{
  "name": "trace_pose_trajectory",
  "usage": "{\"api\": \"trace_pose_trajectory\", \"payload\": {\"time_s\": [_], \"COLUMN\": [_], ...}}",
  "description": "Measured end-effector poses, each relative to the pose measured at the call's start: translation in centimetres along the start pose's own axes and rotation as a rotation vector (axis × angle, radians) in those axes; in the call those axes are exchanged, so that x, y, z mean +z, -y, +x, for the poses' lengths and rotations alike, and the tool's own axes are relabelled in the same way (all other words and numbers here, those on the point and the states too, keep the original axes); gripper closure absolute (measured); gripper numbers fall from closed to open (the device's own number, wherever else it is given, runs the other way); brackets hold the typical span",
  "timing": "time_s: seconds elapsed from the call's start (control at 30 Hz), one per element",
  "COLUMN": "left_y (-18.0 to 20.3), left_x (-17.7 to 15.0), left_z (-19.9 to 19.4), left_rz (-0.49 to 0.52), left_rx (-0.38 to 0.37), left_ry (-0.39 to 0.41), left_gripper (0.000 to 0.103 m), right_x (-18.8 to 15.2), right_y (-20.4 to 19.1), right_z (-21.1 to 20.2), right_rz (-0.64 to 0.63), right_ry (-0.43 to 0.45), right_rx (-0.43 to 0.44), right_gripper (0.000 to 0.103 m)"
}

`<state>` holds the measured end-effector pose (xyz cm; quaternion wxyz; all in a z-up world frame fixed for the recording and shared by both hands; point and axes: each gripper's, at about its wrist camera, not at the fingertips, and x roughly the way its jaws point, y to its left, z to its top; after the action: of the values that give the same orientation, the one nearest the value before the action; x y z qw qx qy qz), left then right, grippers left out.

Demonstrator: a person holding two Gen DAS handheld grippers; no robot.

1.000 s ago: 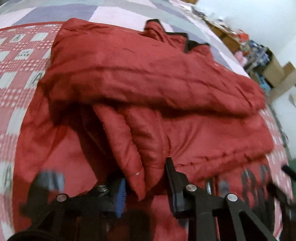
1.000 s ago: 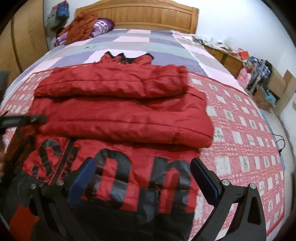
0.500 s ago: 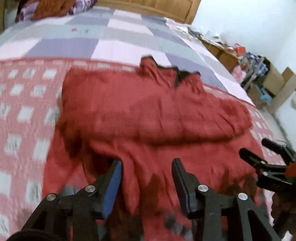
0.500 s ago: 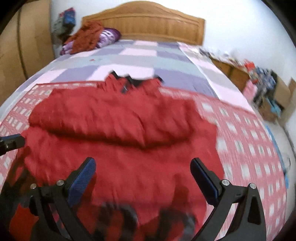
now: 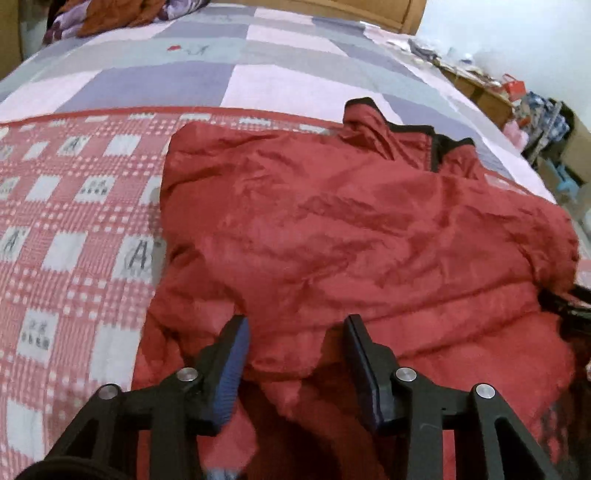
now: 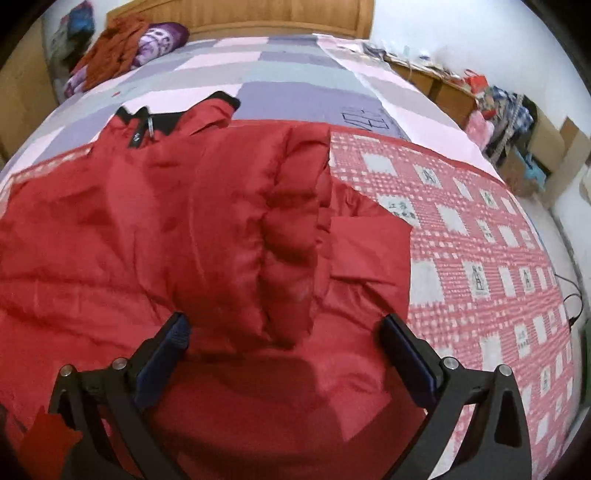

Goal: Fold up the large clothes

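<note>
Both grippers, left gripper [image 5: 295, 325] and right gripper [image 6: 284, 325], hover jaws apart, gripping nothing, over the red jacket [image 5: 369, 229], whose black collar [image 6: 162, 123] lies straight ahead.

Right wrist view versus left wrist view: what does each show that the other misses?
Only the right wrist view shows the padded sleeve folded across the jacket, the zipper pull at the collar and the whole headboard. Only the left shows the plaid blanket's stretch left of the jacket. Both share the red jacket, the checked bedspread, and open tongs: left tongs, right tongs.
</note>
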<state>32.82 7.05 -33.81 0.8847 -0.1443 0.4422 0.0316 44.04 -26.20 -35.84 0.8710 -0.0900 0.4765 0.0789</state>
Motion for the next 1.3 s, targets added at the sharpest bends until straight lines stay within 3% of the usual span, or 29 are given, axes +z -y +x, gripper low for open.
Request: {"api": "trace_pose_trajectory", "payload": {"time_s": [0.1,0.17,0.23,0.33,0.4,0.5,0.57,0.67,0.77,0.9,1.1,1.2,1.3], "left_y": [-0.1,0.8,1.5,0.7,0.6,2.3,3.6,3.1,1.0,1.3,2.0,1.1,-0.3], "left_x": [-1.0,-1.8,-3.7,-5.7,-6.3,-8.0,-9.7,-13.2,-15.0,-16.0,-19.1,-20.5,-20.9], "left_z": [-2.6,-3.9,-3.9,-2.7,-3.7,-6.0,-6.0,-5.0,-6.9,-9.7,-11.5,-12.3,-14.0], "left_rz": [-0.022,-0.005,0.037,-0.005,-0.038,-0.008,0.032,0.092,0.023,-0.002,0.016,0.053,0.073], "left_rx": [-0.013,-0.012,0.036,0.060,0.061,0.033,0.036,0.119,0.115,0.142,0.125,0.126,0.076], "left_ry": [0.023,0.036,0.008,-0.079,-0.072,-0.038,-0.083,-0.180,-0.148,-0.128,-0.136,-0.115,-0.104], "left_gripper": [0.048,0.037,0.028,0.029,0.028,0.028,0.028,0.028,0.026,0.027,0.027,0.026,0.026], "right_x": [-1.1,-2.5,-4.4,-7.4,-8.8,-11.6,-13.9,-16.8,-18.4,-19.9,-24.4,-28.2,-31.2], "right_y": [0.1,0.2,0.0,0.2,0.4,-0.8,-2.0,-1.8,2.0,4.3,-0.7,-1.9,1.7], "right_z": [-2.7,-4.9,-6.0,-5.9,-8.1,-10.7,-10.9,-10.2,-10.9,-13.8,-18.7,-18.1,-19.3], "right_rz": [0.001,0.008,-0.026,-0.032,0.016,0.008,-0.020,-0.052,0.063,0.081,-0.025,-0.078,0.132], "right_ry": [0.067,0.113,0.129,0.035,0.075,0.085,0.037,-0.040,-0.050,-0.020,0.015,-0.064,-0.082], "right_rx": [-0.005,0.023,0.012,-0.015,-0.002,0.018,0.046,0.011,-0.016,-0.043,0.082,0.021,0.024], "right_gripper": [0.001,0.001,0.001,0.001,0.001,0.001,0.001,0.001,0.001,0.001,0.001,0.001,0.001]}}
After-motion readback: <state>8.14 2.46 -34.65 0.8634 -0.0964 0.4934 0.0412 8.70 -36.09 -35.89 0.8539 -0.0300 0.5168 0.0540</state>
